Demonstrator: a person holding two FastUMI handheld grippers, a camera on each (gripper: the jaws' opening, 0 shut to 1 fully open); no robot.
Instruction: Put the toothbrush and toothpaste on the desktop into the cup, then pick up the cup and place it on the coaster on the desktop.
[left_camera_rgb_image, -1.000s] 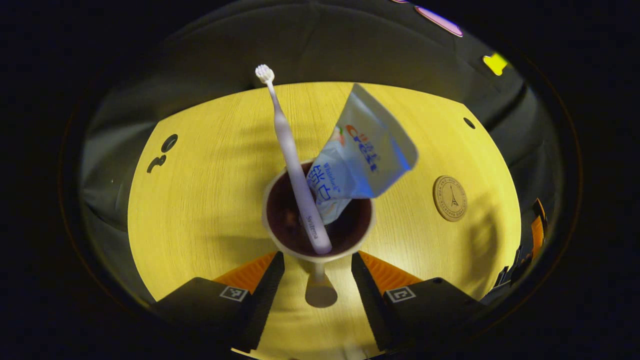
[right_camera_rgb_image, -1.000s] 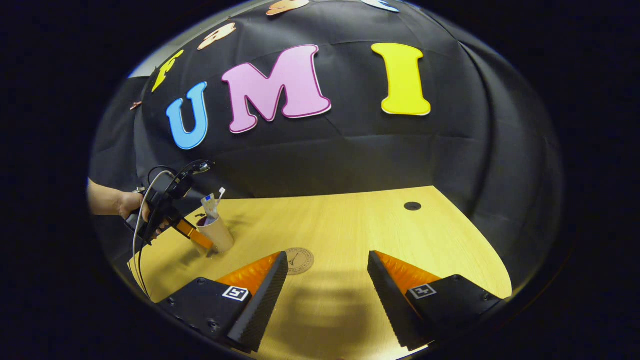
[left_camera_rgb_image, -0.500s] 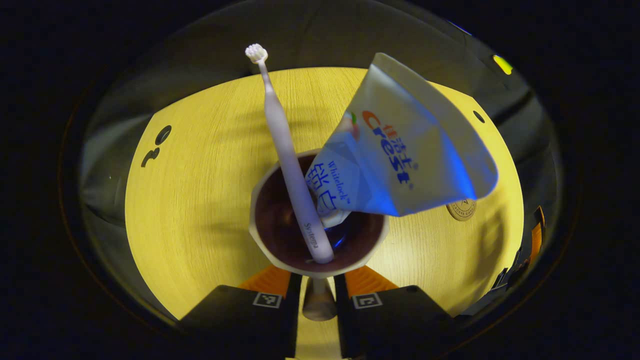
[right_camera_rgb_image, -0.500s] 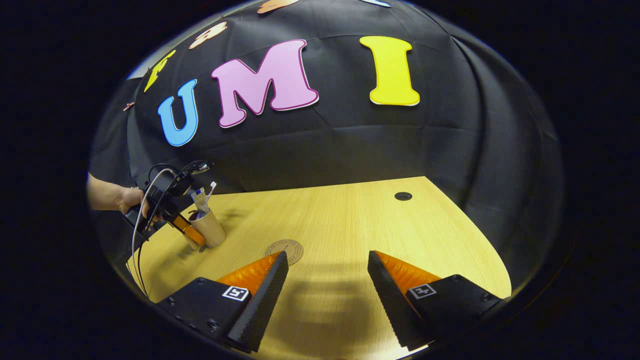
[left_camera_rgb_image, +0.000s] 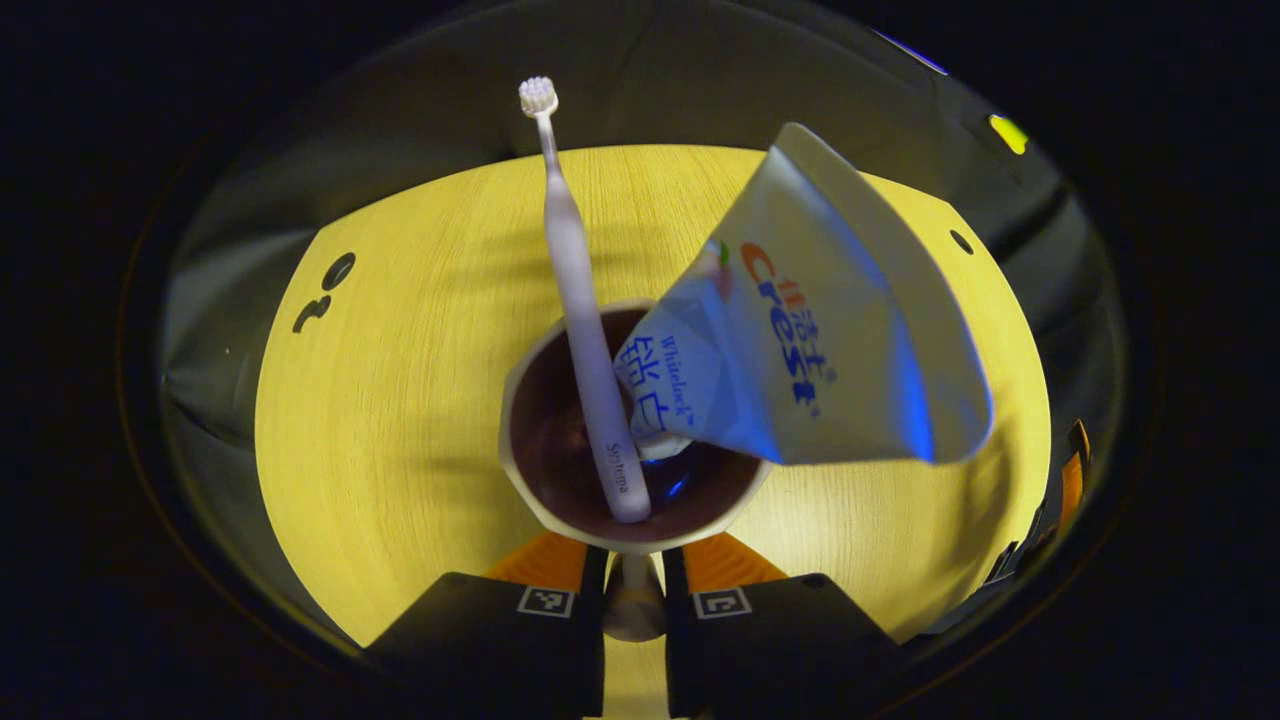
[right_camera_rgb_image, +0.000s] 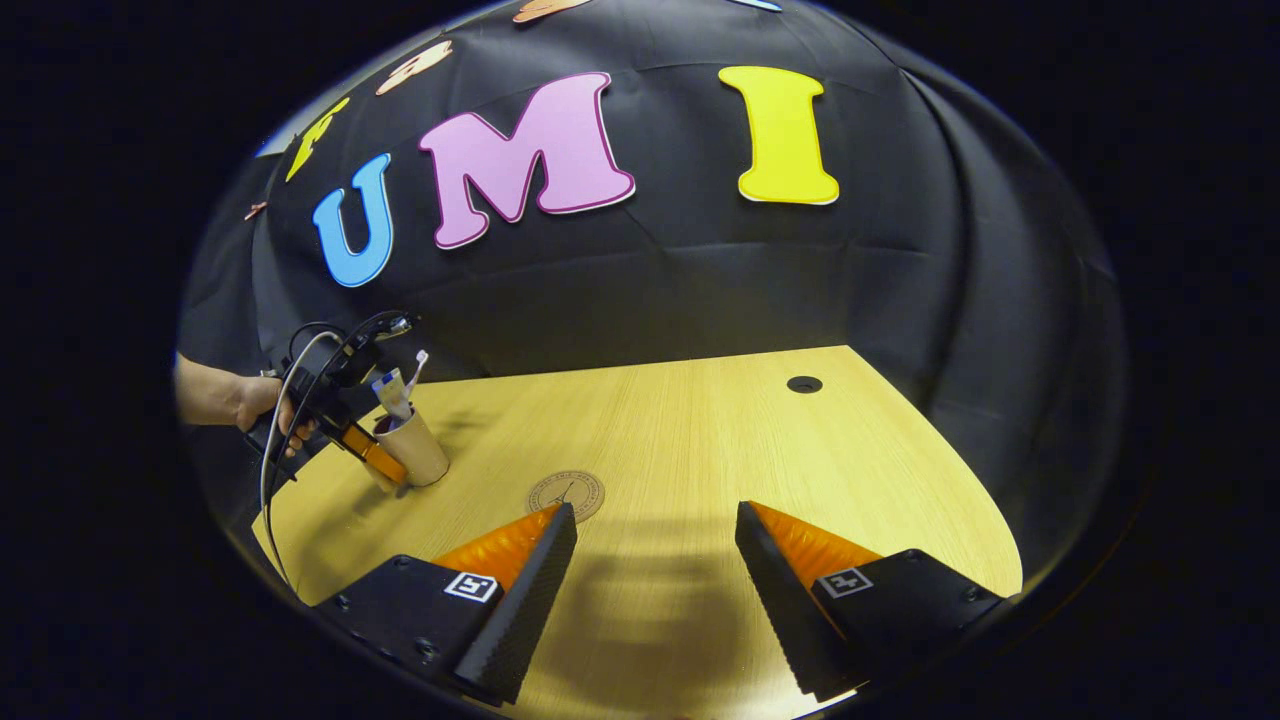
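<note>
Wooden desktop (right_camera_rgb_image: 700, 450), cup (left_camera_rgb_image: 630, 500), Crest toothpaste (left_camera_rgb_image: 810, 350)

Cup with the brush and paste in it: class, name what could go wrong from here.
1. The left claw pinches only the cup's near rim, so it may tip or slip when lifted.
2. The toothpaste leans far over the rim and could topple out.
3. The coaster is small, so the cup may land off-centre.

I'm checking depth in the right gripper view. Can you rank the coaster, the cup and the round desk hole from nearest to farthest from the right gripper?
1. Coaster: just ahead of the right gripper, by its left finger.
2. Cup: farther off to the left, at the left gripper.
3. Desk hole: far edge of the desk, ahead and right.
</note>
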